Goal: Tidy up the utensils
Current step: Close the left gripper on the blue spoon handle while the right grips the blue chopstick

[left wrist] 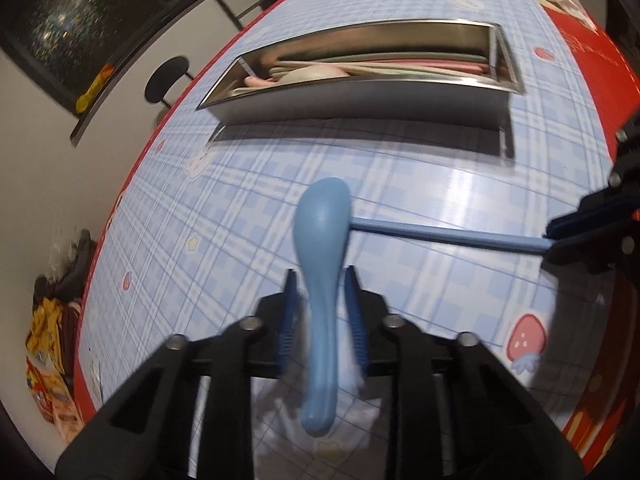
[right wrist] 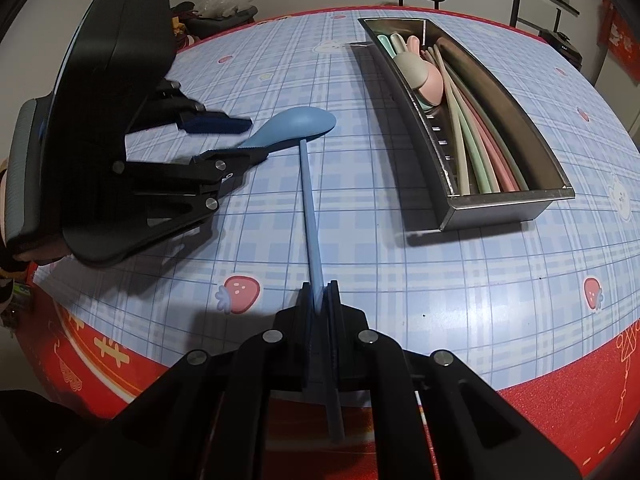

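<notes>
A blue spoon (left wrist: 320, 216) lies with its bowl pointing toward the steel tray (left wrist: 360, 92), and my left gripper (left wrist: 320, 276) is shut on its handle. The right wrist view shows that left gripper (right wrist: 252, 140) from the side, with the blue spoon (right wrist: 300, 122) sticking out of it just above the cloth. My right gripper (right wrist: 320, 284) is shut on a thin blue chopstick (right wrist: 310, 208). The chopstick's far tip reaches the spoon's bowl. In the left wrist view the right gripper (left wrist: 556, 236) enters from the right, holding the blue chopstick (left wrist: 440, 234).
The steel tray (right wrist: 492, 204) holds several pastel spoons and chopsticks (right wrist: 468, 136). A blue plaid cloth (right wrist: 400, 280) with a red border covers the round table. A black stool (left wrist: 166, 80) stands beyond the far edge. Bags (left wrist: 48, 340) lie on the floor at the left.
</notes>
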A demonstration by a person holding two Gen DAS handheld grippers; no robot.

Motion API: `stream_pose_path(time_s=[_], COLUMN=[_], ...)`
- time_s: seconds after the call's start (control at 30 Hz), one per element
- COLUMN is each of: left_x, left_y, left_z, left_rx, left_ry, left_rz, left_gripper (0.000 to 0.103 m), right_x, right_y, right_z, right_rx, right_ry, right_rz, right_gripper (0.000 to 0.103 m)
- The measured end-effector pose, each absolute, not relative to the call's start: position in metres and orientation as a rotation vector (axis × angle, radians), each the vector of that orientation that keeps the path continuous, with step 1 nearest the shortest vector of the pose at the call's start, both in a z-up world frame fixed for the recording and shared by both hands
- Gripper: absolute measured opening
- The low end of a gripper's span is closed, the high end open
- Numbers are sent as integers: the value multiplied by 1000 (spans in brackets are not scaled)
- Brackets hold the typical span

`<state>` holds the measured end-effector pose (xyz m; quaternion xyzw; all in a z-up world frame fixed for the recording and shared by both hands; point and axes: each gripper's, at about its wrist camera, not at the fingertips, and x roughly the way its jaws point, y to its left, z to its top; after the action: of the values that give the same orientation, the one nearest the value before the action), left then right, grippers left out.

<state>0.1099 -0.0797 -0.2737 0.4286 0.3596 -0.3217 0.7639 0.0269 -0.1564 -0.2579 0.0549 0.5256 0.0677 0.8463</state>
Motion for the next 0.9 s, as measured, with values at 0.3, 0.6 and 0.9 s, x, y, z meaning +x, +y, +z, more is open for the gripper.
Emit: stream_pose_path(time_s=[0.3, 0.6, 0.9], left_x=[139, 158, 146], left_y=[-49, -13, -18], left_z=[-253, -259, -270], left_rx=[495, 213, 241], left_ry=[993, 1127, 1140], left_rz=[-747, -688, -677], left_gripper=[13, 10, 12], right_x=[26, 26, 25], right_y=[-158, -158, -158], right_z=[-257, -257, -257], right_rx=[124, 125, 128], right_ry=[1104, 1102, 1099], right_rz=[143, 141, 145], right_gripper=[8, 8, 8])
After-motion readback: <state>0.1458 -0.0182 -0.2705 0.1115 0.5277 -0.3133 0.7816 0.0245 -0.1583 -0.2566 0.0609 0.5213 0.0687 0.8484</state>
